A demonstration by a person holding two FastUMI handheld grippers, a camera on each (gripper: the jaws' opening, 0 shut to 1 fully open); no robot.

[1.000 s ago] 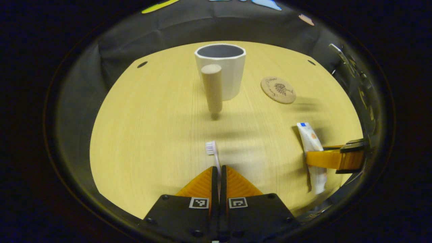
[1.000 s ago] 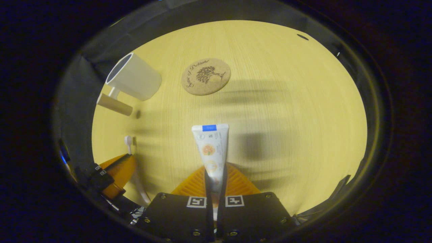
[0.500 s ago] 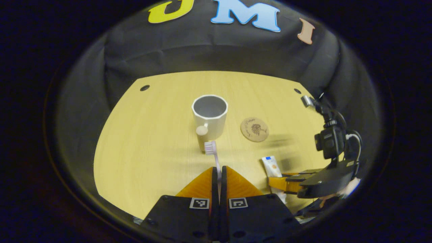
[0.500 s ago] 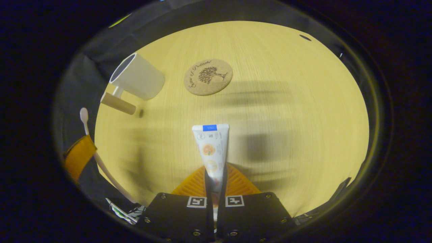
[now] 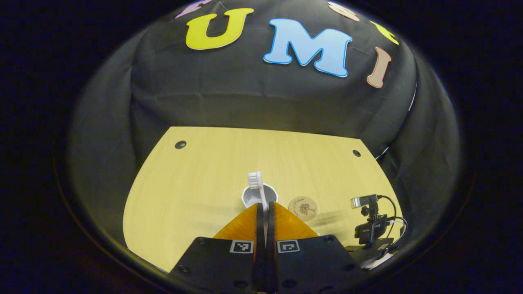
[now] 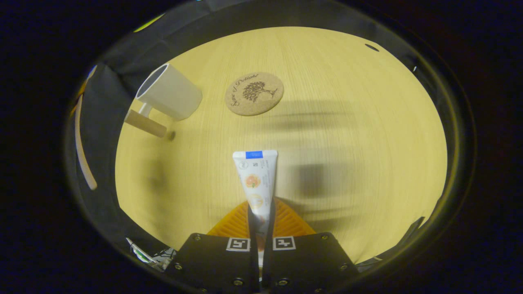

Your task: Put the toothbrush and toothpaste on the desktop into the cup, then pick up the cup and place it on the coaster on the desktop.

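Below and just ahead of the left gripper [image 5: 264, 210], the white cup [image 5: 259, 195] stands upright on the wooden desktop [image 5: 188, 196], mouth open. That gripper's fingers are pinched on 1 toothbrush [image 5: 258, 188], its long axis running straight forward, bristle head crossing the cup's rim. The left gripper looks the nearer to the cup. The right gripper [image 6: 260, 214] clamps 1 toothpaste tube [image 6: 255, 176], flat end forward, with the cup [image 6: 169, 92] far to its left. 1 cork coaster [image 6: 254, 93] lies beside the cup, bare.
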